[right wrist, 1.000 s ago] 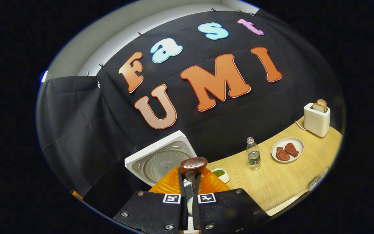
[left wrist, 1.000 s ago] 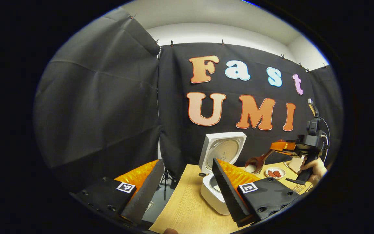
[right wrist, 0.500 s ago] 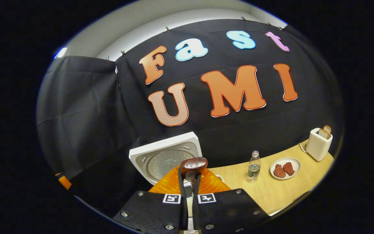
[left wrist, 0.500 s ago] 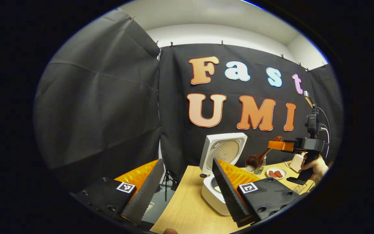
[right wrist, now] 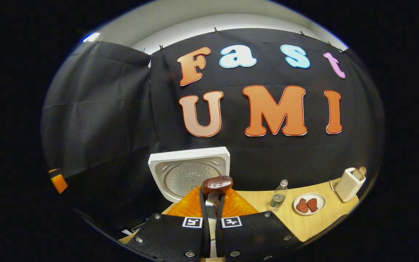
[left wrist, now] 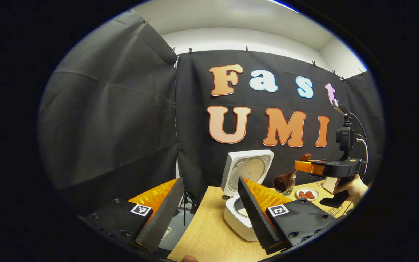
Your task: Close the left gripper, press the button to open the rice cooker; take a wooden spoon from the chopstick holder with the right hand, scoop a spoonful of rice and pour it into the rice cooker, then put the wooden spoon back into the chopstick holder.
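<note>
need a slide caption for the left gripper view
Left tool open near the open rice cooker, while the right tool holds a wooden spoon above the table.

One rice cooker [right wrist: 189,173] stands with its lid raised, and one wooden spoon [right wrist: 216,185] is in the scene. The table [right wrist: 315,223] carries one clear bottle [right wrist: 278,196], one toaster [right wrist: 348,185] with two slices of bread [right wrist: 359,173] in its slots, and one white plate [right wrist: 309,204] bearing two reddish pieces of food [right wrist: 307,205] (meat, by the look). Two grippers are present, the left gripper [left wrist: 209,209] and the right gripper [right wrist: 211,218], and one hand [left wrist: 351,183].
</note>
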The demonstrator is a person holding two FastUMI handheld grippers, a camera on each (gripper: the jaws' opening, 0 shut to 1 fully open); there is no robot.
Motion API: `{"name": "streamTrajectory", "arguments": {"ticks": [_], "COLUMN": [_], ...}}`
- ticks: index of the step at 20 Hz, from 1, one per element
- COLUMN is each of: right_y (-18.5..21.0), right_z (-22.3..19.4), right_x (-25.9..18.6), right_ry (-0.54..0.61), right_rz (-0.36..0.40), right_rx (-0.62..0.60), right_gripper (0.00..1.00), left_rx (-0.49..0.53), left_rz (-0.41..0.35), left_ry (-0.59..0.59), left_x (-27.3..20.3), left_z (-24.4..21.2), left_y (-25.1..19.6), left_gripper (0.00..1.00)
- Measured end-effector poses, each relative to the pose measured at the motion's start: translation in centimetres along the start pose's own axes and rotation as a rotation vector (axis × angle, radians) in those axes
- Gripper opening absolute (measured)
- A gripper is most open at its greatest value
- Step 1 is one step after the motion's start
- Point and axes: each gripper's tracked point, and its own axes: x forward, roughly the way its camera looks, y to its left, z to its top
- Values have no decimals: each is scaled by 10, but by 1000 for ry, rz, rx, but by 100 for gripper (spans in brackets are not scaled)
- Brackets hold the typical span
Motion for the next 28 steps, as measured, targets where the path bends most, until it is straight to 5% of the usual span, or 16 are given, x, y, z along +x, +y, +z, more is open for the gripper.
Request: {"name": "streamTrajectory", "arguments": {"ticks": [7,15,19,28], "right_y": [13,-11,-54,-213], "right_z": [-5,-18,-18,-35], "right_x": [-11,-25,-51,-145], "right_ry": [-43,-25,-42,-101], "right_rz": [61,46,-2,-239], "right_rx": [-127,191,391,551], "right_gripper": [5,5,5,5], "left_rx": [-44,-38,-59,-63], "left_rz": [0,1,-2,-52], "left_ry": [-11,-45,-57,-58], "left_x": [-5,-11,-9,12], "left_z": [4,21,32,38], "left_y": [4,8,1,-44], "left_gripper": [100,100,100,100]}}
